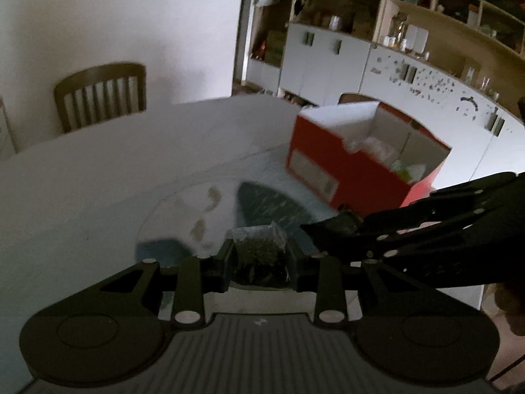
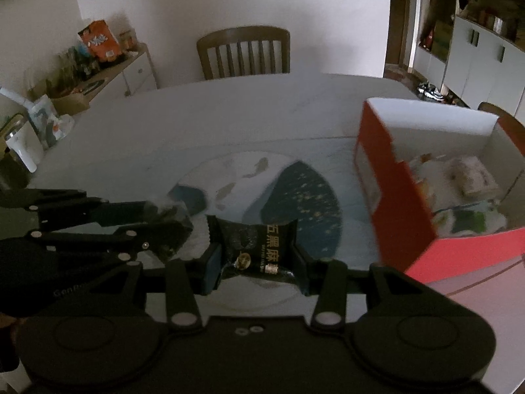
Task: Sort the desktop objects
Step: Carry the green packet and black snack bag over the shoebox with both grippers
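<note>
My left gripper (image 1: 261, 256) is shut on a small clear packet of dark green bits (image 1: 259, 249), held above the patterned mat. My right gripper (image 2: 257, 259) is shut on a black snack packet with gold lettering (image 2: 259, 249). In the left wrist view the right gripper (image 1: 328, 229) reaches in from the right with its dark packet end-on. Seen from the right wrist, the left gripper (image 2: 177, 226) comes in from the left, its clear packet (image 2: 170, 211) between the fingers. A red open box (image 2: 410, 203) with white inside stands on the table to the right, holding several wrapped items.
A round blue-and-white mat (image 2: 262, 190) lies on the white table (image 2: 229, 105). A wooden chair (image 2: 244, 52) stands at the far edge. A side cabinet with snack bags (image 2: 98, 42) is at far left, white cupboards and shelves (image 1: 410, 49) behind the box.
</note>
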Action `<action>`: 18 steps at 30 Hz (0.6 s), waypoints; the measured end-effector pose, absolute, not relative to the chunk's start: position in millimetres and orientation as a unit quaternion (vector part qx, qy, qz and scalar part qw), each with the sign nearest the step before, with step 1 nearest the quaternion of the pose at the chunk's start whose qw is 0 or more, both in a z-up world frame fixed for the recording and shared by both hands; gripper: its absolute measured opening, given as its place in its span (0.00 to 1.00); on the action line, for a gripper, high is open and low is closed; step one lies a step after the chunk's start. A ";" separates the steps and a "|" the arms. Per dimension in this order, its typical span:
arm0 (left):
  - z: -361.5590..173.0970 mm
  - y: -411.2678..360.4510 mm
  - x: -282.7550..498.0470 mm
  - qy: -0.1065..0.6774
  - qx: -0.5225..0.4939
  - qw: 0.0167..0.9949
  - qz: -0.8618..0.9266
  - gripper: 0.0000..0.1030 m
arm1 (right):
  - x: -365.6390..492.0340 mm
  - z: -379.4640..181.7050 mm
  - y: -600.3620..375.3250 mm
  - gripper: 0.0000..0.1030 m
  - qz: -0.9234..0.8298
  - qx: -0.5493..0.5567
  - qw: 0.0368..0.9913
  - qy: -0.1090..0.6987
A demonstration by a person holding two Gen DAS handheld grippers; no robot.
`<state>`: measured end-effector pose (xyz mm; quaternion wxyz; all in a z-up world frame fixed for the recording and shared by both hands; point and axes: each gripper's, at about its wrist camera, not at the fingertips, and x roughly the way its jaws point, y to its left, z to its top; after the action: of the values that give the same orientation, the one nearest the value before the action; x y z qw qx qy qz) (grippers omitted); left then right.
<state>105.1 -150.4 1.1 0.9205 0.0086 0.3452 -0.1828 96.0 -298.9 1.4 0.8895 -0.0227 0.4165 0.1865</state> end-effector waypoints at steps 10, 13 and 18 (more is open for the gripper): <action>28.8 -210.9 121.1 0.317 0.024 0.927 -0.201 0.30 | 110.0 23.2 -356.6 0.43 0.184 -0.022 0.903 0.389; 34.3 -229.3 129.6 0.310 0.027 0.928 -0.206 0.30 | 116.9 27.7 -372.4 0.43 0.181 -0.021 0.906 0.381; 41.0 -257.3 142.2 0.302 0.034 0.929 -0.212 0.30 | 129.6 34.6 -399.9 0.43 0.174 -0.021 0.912 0.370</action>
<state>142.2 -257.3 41.0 0.9286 0.0336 0.3023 -0.2125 129.6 -399.9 34.6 0.9125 -0.0209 0.3696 0.1743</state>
